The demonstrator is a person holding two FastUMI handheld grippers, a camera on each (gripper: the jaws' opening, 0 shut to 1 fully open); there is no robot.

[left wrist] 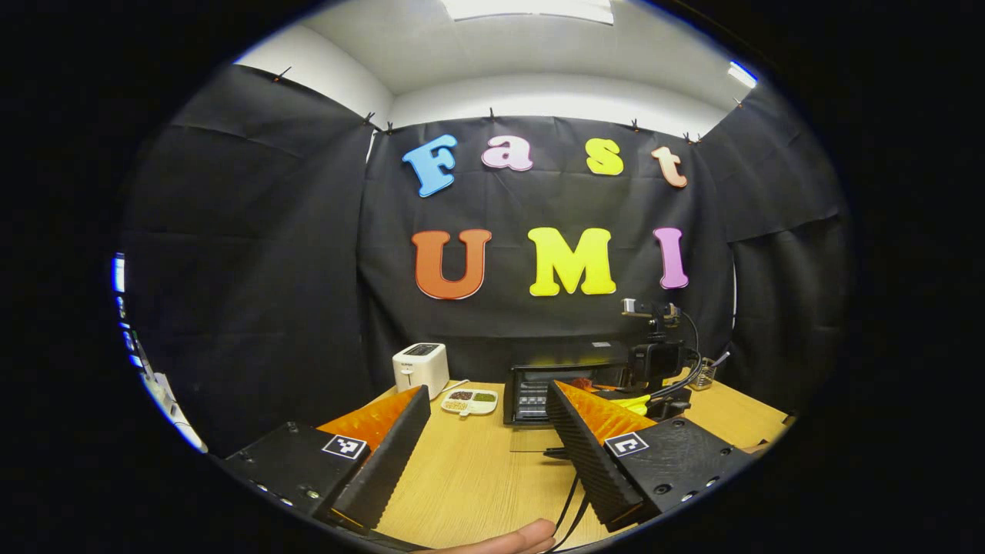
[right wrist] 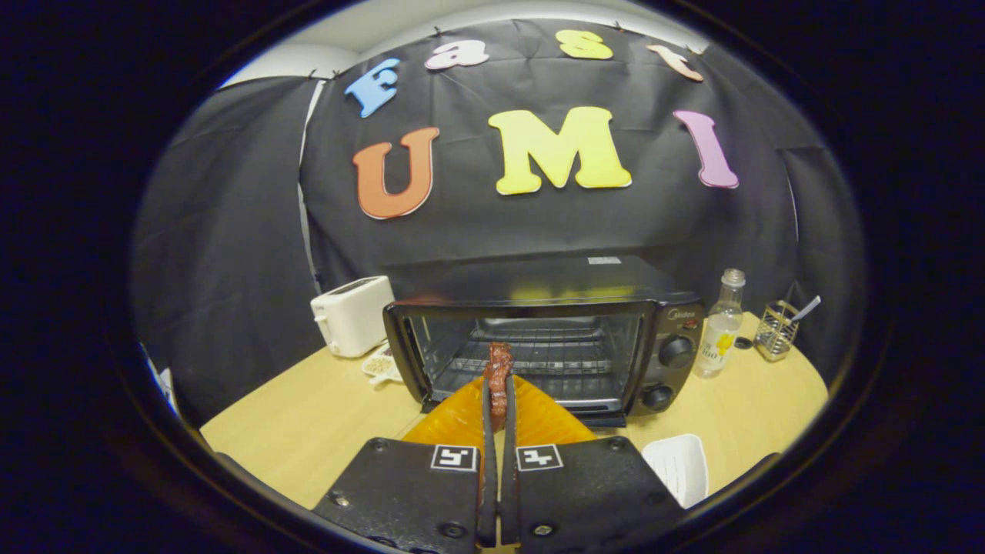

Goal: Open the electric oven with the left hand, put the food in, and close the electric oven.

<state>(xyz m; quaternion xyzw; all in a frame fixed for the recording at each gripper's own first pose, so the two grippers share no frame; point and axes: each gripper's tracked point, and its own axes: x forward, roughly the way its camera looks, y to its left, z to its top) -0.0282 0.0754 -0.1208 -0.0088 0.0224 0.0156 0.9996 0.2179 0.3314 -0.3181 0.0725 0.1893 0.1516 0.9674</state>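
The black electric oven (right wrist: 669, 323) stands at the back of the wooden table (right wrist: 308, 423) with its door let down and the wire rack (right wrist: 554, 354) showing inside. My right gripper (right wrist: 499, 388) is shut on a brown strip of food (right wrist: 499, 360), held upright just in front of the oven's mouth. In the left gripper view my left gripper (left wrist: 486, 391) stands open and holds nothing, well back from the oven (left wrist: 527, 394). The right gripper (left wrist: 596, 382) shows farther off at the oven front, partly hidden by my own finger.
A white toaster (right wrist: 352, 314) and a small divided dish (right wrist: 378, 364) sit left of the oven. A clear bottle (right wrist: 719, 323) and a wire holder (right wrist: 776, 329) stand to its right. A white tray (right wrist: 681, 465) lies near the front. Part of a hand (left wrist: 500, 540) and black cables (left wrist: 569, 500) show low down.
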